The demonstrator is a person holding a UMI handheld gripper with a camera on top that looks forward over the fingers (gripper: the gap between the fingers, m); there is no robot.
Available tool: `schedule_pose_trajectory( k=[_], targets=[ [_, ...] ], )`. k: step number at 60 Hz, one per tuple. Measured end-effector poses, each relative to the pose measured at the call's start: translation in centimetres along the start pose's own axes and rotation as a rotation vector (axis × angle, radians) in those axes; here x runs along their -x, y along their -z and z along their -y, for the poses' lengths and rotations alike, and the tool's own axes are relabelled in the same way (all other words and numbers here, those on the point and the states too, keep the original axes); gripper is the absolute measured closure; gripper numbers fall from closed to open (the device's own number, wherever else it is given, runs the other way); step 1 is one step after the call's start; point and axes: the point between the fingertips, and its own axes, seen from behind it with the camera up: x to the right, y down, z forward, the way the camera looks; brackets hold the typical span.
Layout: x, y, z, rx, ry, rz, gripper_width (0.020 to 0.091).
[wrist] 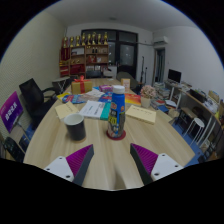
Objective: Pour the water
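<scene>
A tall bottle with a blue cap, white-and-blue body and red base stands upright on the wooden table, just ahead of my fingers. A dark cup sits to its left, a little nearer to the left finger. My gripper is open, its purple pads spread wide with only bare tabletop between them. Nothing is held.
Books and papers lie behind the cup, a yellow booklet to the bottle's right, more clutter farther back. Office chairs stand at the left, desks with monitors at the right, shelves along the far wall.
</scene>
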Motion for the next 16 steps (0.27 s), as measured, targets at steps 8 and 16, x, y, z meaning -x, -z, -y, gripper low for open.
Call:
schedule_pose_trajectory(
  k=[8,16],
  targets=[
    [1.7,10.1,-1.3,0.009,0.016,-0.046,0.0269],
    [4.1,18.6,-1.8,0.007,0.019,-0.065,0.0267]
  ],
)
